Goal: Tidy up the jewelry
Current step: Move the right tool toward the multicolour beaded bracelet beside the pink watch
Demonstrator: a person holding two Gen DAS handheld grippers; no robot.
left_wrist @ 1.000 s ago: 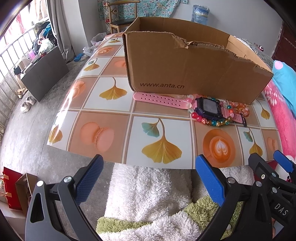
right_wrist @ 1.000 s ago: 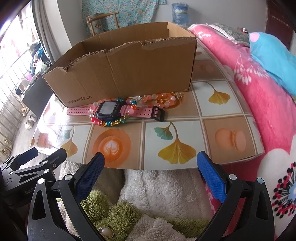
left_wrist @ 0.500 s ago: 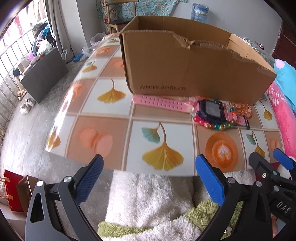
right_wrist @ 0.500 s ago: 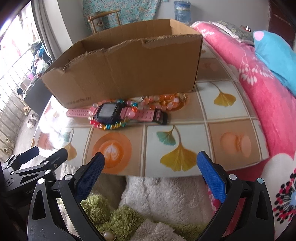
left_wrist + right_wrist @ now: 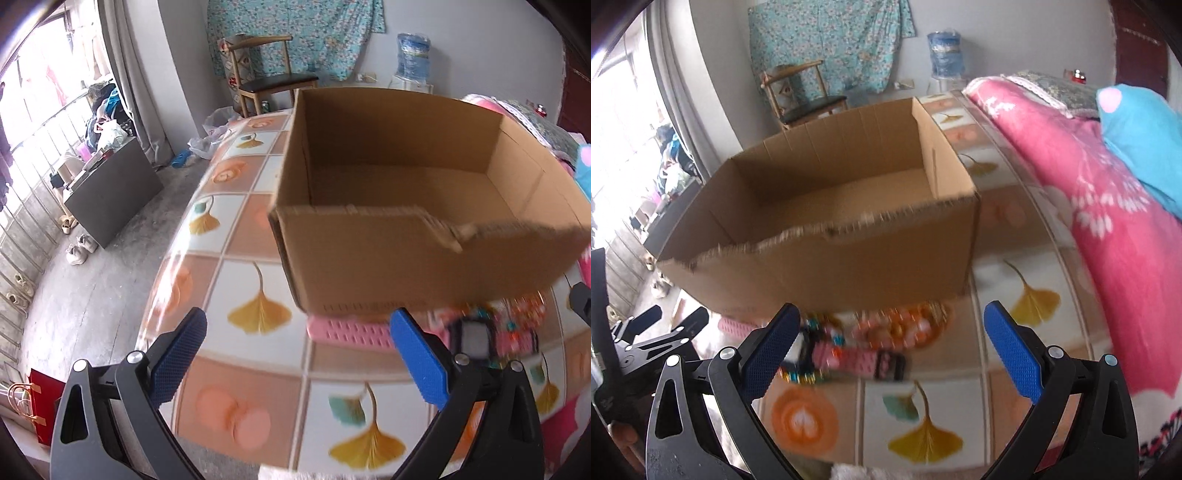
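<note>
Wooden chair [image 5: 264, 70] against floral wall cloth [image 5: 295, 37], water jug [image 5: 413, 55] by far wall, dark cabinet [image 5: 110, 195] near window railing, pale shoes [image 5: 79, 249] on floor, red bag [image 5: 42, 402] low left, pink blanket [image 5: 1089, 206] beside table's right edge, blue pillow [image 5: 1141, 136] on it

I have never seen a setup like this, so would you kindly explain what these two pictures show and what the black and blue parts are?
No robot is here: a person holds a hand gripper in each hand, each with a fisheye camera looking along its two blue-padded fingers. One picture comes from the left gripper, the other from the right gripper. Both are open and hold nothing. Ahead is a table with a leaf-and-coffee patterned top. On it stands an open cardboard box whose visible inside looks empty. In front of the box lie a pink watch and bead bracelets, blurred by motion. The left gripper also shows at the left edge of the right picture.
</note>
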